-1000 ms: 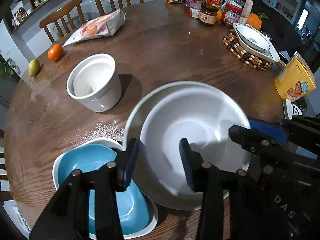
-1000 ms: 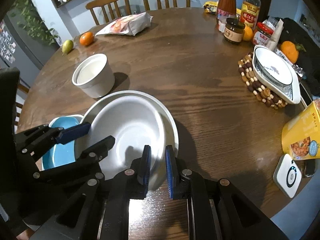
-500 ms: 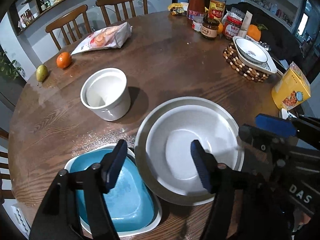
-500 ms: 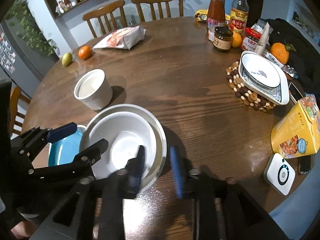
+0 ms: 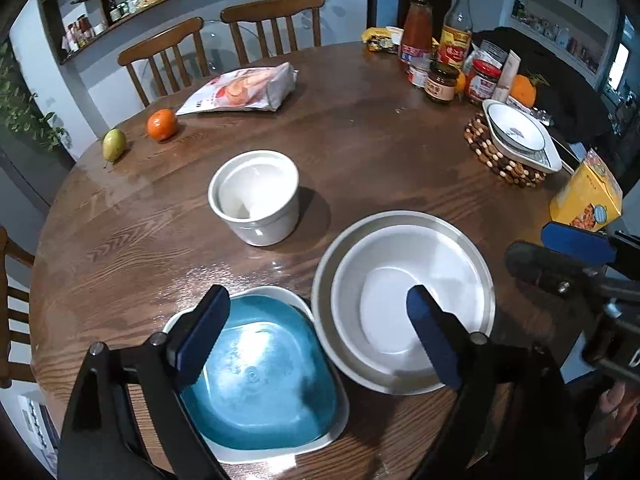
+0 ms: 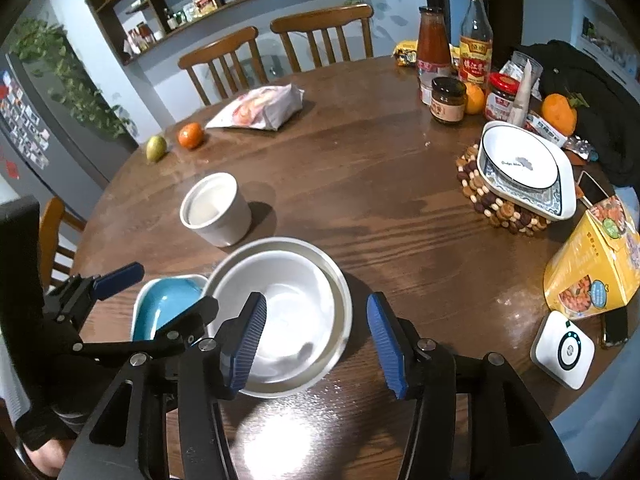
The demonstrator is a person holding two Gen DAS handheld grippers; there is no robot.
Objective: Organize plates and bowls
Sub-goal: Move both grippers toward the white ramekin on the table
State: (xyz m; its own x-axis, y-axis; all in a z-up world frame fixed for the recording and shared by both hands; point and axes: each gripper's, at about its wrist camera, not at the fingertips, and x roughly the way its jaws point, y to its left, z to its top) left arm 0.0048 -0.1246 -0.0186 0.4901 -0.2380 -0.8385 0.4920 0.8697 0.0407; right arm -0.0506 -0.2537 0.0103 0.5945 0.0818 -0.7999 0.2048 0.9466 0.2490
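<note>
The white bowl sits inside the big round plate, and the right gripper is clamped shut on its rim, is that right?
Not quite. The white bowl does sit inside the round plate, but the right gripper is open, its jaws spread wide and holding nothing. The right wrist view shows this.

White bowl point(image 5: 412, 300) sits upright, nested inside a wider grey-rimmed plate point(image 5: 400, 222), near worktop edge at 5 o'clock. Just beside it at 7 o'clock: squarish dish, blue inside w/ white rim point(image 5: 256, 368), upright; rims look touching, can't tell for sure. White deep straight-walled pot point(image 5: 254, 196) upright, apart, toward 11 o'clock of the stack. At 2 o'clock, well apart: round blue-rimmed white bowl point(image 6: 518, 164) nested in a patterned squarish dish point(image 6: 560, 204) on beaded trivet.
</note>
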